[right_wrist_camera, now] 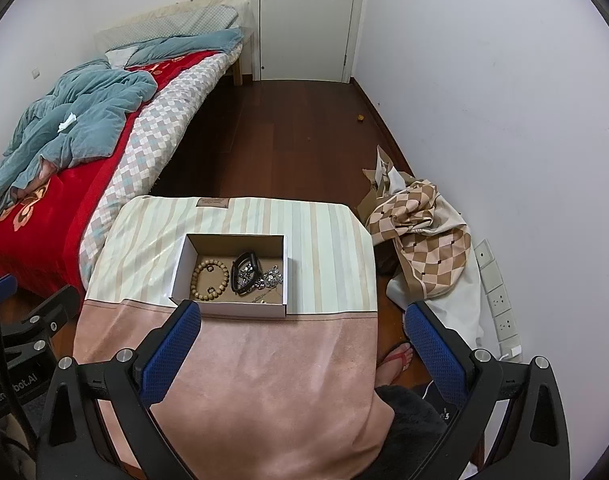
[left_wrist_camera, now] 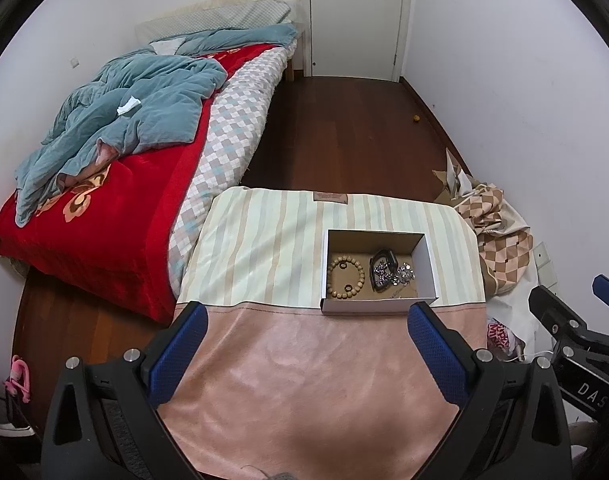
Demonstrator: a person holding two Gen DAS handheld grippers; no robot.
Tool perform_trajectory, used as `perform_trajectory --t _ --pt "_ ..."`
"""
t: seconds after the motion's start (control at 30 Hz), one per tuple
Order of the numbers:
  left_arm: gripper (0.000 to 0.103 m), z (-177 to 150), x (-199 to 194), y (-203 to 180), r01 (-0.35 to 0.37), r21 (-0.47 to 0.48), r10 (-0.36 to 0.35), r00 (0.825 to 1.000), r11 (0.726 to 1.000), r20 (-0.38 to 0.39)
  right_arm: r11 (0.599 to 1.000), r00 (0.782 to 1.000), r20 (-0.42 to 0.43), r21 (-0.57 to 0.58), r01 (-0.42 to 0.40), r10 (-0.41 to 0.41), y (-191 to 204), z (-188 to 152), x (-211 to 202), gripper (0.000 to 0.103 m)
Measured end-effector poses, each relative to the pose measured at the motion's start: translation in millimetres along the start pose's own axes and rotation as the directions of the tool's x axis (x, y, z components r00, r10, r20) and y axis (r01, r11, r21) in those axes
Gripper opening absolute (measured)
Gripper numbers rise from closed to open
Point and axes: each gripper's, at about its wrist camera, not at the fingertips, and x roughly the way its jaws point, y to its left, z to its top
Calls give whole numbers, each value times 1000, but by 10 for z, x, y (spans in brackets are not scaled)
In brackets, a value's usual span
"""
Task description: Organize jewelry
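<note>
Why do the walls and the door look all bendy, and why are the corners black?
Left wrist view: the fisheye lens bows the door and walls and leaves black corners; the box in the middle stays sharp. Right wrist view: same curving, soft even light, faint shadow inside the box, no glare.

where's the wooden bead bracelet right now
In both wrist views the wooden bead bracelet lies flat in the left part of the open cardboard box, beside the black bangle, on the striped cloth.
</note>
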Motion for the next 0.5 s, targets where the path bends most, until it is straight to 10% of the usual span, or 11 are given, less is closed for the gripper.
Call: perform_trajectory --t 0.5 --pt "102 -20 -7 46 -2 0 2 1000 1000 3 1000 1000 -1 -2 -1 1 -9 -7 -8 103"
